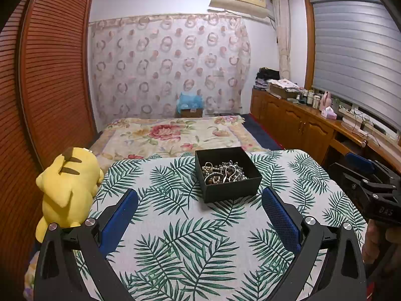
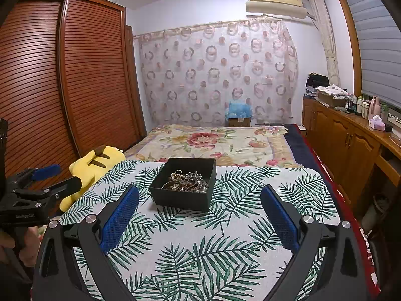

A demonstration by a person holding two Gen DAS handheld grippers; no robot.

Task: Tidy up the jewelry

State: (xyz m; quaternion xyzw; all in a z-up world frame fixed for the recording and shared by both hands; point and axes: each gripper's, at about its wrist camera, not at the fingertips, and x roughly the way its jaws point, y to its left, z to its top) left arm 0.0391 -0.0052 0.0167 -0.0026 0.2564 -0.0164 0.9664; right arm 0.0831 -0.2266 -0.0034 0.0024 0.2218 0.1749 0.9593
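A black open-topped box [image 1: 231, 190] [image 2: 181, 198] stands on a leaf-print cloth [image 1: 175, 238] [image 2: 200, 245]. Inside lies a tangle of jewelry [image 1: 223, 171] [image 2: 186, 181]: pearl strands, silver pieces and brownish beads. My left gripper [image 1: 200, 195] is open, its blue pads spread wide, hovering over the cloth just short of the box, holding nothing. In the right wrist view my right gripper [image 2: 200, 195] is likewise open and empty, with the box slightly left of its centre line. Each gripper also shows in the other's view, at the frame edge.
A yellow plush toy [image 1: 69, 188] [image 2: 96, 165] lies at the cloth's left edge. Beyond is a bed with a floral blanket [image 1: 170, 133]. A slatted wooden wardrobe [image 1: 50, 75] stands left, and a wooden counter with bottles [image 1: 313, 115] runs along the right.
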